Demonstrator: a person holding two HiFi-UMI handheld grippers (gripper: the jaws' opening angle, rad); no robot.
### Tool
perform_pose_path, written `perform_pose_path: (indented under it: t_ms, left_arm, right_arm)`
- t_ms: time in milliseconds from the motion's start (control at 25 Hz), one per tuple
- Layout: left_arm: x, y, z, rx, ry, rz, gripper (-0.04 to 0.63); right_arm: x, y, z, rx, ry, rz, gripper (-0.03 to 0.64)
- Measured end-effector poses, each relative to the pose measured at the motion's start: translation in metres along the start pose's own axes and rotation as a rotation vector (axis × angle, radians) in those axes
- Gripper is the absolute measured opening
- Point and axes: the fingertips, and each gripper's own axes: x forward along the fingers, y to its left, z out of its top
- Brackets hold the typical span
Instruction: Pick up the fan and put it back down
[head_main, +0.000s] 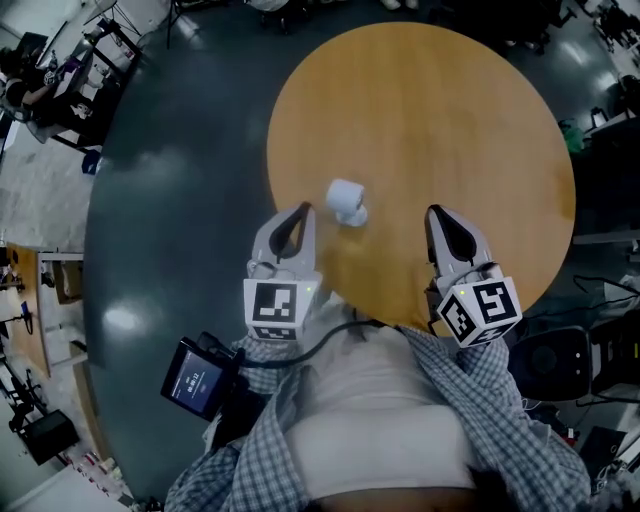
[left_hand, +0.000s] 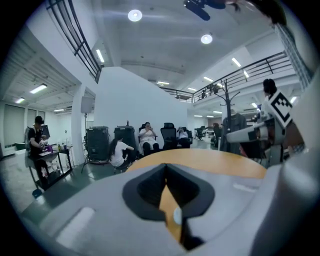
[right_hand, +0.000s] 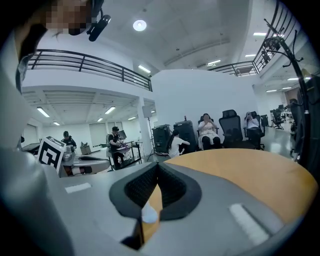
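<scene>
On the round wooden tabletop (head_main: 450, 120) the small white fan (head_main: 346, 200) sits toward the near edge. It lies between the two tongs and closer to the left one, with neither gripping it. Left tongs (head_main: 302, 212) are closed tip to tip with nothing held; the left gripper view shows the pads meeting and only tabletop through the gap behind them. Right tongs (head_main: 436, 213) are likewise closed and empty, well apart from the fan. Both point forward across the tabletop. Seated people (left_hand: 148, 137) on office chairs show in the background, and a dark floor (head_main: 180, 200) surrounds the tabletop.
</scene>
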Motion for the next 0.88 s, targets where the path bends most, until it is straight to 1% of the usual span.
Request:
perform_pose_path:
  t_ms: [120, 280, 440, 560, 880]
  left_arm:
    - [0.005, -0.002, -0.002, -0.006, 0.002, -0.007, 0.000]
    - [0.003, -0.010, -0.005, -0.026, 0.026, -0.031, 0.000]
    - [-0.006, -0.011, 0.007, -0.013, -0.002, -0.044, 0.000]
    - [-0.007, -0.017, 0.007, -0.017, 0.002, -0.074, 0.000]
    - [-0.005, -0.019, 0.010, -0.004, -0.008, -0.084, 0.000]
  right_arm:
    - [0.006, -0.007, -0.003, 0.000, -0.021, 0.001, 0.002]
    - [0.010, -0.007, -0.002, -0.006, -0.029, 0.007, 0.002]
    - [0.007, 0.001, 0.006, -0.013, -0.028, 0.002, 0.002]
    - [0.007, 0.002, 0.007, -0.015, -0.031, 0.000, 0.002]
    - [0.004, 0.004, 0.006, -0.040, -0.020, 0.009, 0.002]
